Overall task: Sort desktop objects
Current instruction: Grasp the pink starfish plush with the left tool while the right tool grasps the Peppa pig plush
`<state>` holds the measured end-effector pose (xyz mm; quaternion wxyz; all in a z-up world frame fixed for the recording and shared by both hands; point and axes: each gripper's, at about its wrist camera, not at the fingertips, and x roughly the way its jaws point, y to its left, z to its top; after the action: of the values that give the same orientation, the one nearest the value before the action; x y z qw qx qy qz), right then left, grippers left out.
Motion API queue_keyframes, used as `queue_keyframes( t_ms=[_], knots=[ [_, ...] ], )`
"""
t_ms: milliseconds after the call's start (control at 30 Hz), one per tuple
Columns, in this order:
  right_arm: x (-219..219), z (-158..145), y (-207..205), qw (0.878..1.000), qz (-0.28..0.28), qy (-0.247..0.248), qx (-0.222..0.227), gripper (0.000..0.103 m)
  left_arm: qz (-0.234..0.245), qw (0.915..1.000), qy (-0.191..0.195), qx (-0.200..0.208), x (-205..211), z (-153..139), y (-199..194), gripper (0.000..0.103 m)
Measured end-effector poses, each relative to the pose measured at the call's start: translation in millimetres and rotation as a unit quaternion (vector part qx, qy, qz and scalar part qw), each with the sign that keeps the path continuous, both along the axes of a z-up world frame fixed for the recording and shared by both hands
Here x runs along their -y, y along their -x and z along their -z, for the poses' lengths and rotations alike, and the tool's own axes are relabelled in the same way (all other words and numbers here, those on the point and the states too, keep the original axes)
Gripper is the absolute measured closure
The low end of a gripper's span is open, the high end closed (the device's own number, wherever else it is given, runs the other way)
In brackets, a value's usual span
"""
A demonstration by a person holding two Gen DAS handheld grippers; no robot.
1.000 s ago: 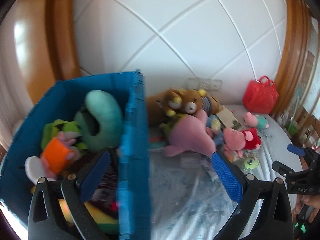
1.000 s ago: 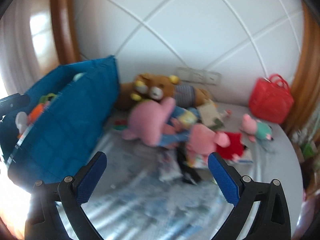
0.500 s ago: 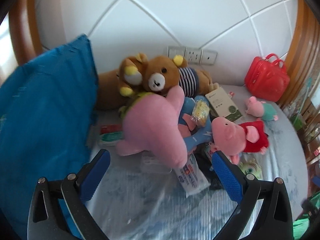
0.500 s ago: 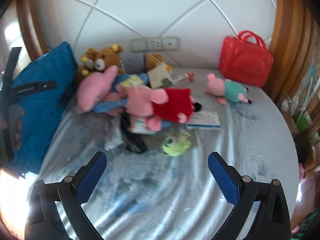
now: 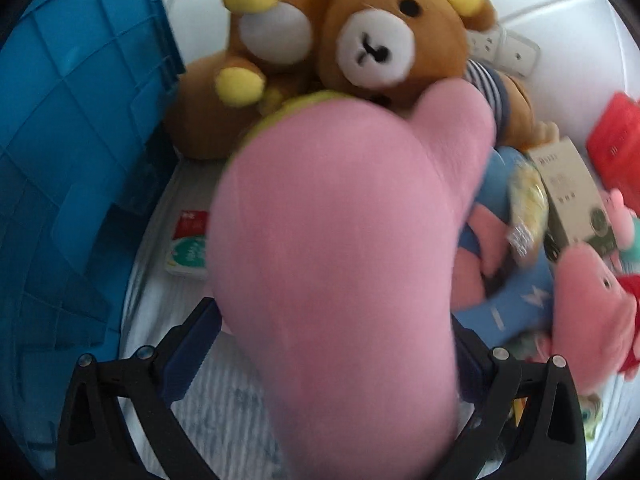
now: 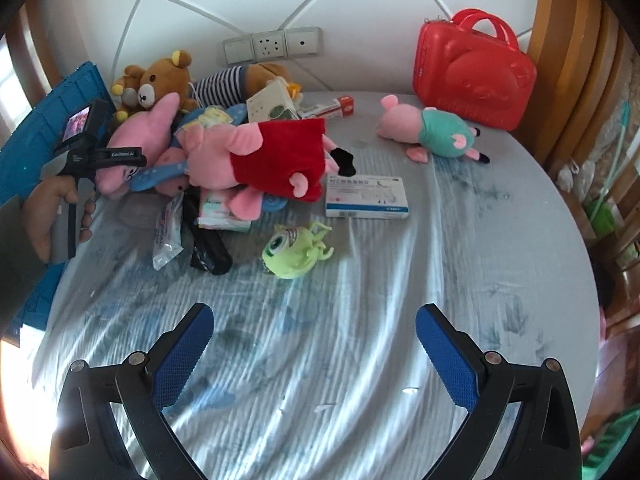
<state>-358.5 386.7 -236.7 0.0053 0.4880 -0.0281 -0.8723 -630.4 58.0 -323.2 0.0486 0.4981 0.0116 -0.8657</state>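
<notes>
In the left wrist view, the left gripper [image 5: 336, 344] stands wide and its jaws have just been closing a little, with the big pink plush [image 5: 340, 248] between them; it fills the middle of the frame, but it is not clear that the pads already press on it. This toy looks soft and light, so it will probably squash under the pads and could slide out; a hold across the thick middle of the body seems safer than on the thin flap at the upper right. Behind it, at the top, lies a brown bear [image 5: 384, 44], and the blue crate [image 5: 76, 152] fills the left side. In the right wrist view, the right gripper [image 6: 314, 350] is wide open and empty at the bottom, above the bare grey sheet [image 6: 460, 264]. The pink plush [image 6: 138, 136] lies at the left of the pile, and beside it a hand [image 6: 48, 216] holds the other tool. A small green monster toy [image 6: 294, 250] lies apart, near the centre.
</notes>
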Motion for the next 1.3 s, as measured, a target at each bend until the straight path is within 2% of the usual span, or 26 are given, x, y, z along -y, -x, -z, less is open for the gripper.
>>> queue_keyframes(
  t_ms=[67, 167, 400, 500, 567, 667, 967, 1033, 1133, 1233, 1300],
  knots=[
    [1.2, 1.4, 3.6, 1.0, -0.004, 0.002, 0.002, 0.001, 0.006, 0.9999, -0.011, -0.005, 3.5, -3.8, -3.8, 0.026],
    [6.4, 1.5, 9.9, 1.0, -0.012, 0.006, 0.003, 0.001, 0.015, 0.9998, -0.011, -0.008, 4.5, -10.2, -16.5, 0.038],
    [31.9, -7.6, 41.5, 0.998, -0.064, -0.001, -0.028, 0.001, 0.015, 0.9992, -0.032, -0.016, 17.7, -31.0, -76.6, 0.043],
    [54.4, -8.4, 67.5, 0.992, -0.113, -0.036, -0.052, 0.001, 0.026, 0.9989, -0.033, -0.019, 21.7, -42.2, -111.7, 0.043],
    [72.2, -6.3, 87.8, 0.983, -0.153, -0.07, -0.069, 0.001, 0.031, 0.9988, -0.032, -0.018, 23.5, -48.9, -132.3, 0.043],
    [98.5, 5.7, 118.9, 0.965, -0.215, -0.126, -0.085, 0.001, 0.032, 0.9988, -0.034, -0.018, 30.2, -57.6, -160.2, 0.043],
    [140.0, 80.6, 185.1, 0.911, -0.334, -0.237, -0.04, 0.001, 0.013, 0.9986, -0.046, -0.022, 45.6, -79.8, -215.0, 0.043],
    [141.2, 88.0, 195.3, 0.908, -0.346, -0.235, -0.031, 0.001, 0.008, 0.9986, -0.045, -0.026, 47.6, -84.6, -223.8, 0.043],
    [136.3, 99.1, 209.4, 0.914, -0.343, -0.217, -0.006, 0.001, -0.001, 0.9987, -0.044, -0.027, 50.4, -87.9, -231.9, 0.043],
    [126.1, 110.8, 217.9, 0.922, -0.329, -0.205, 0.019, 0.013, -0.008, 0.9985, -0.047, -0.025, 50.0, -88.5, -237.5, 0.043],
    [119.8, 104.9, 217.1, 0.929, -0.319, -0.184, 0.018, 0.024, -0.006, 0.9985, -0.048, -0.026, 46.8, -90.2, -240.3, 0.042]
  ],
)
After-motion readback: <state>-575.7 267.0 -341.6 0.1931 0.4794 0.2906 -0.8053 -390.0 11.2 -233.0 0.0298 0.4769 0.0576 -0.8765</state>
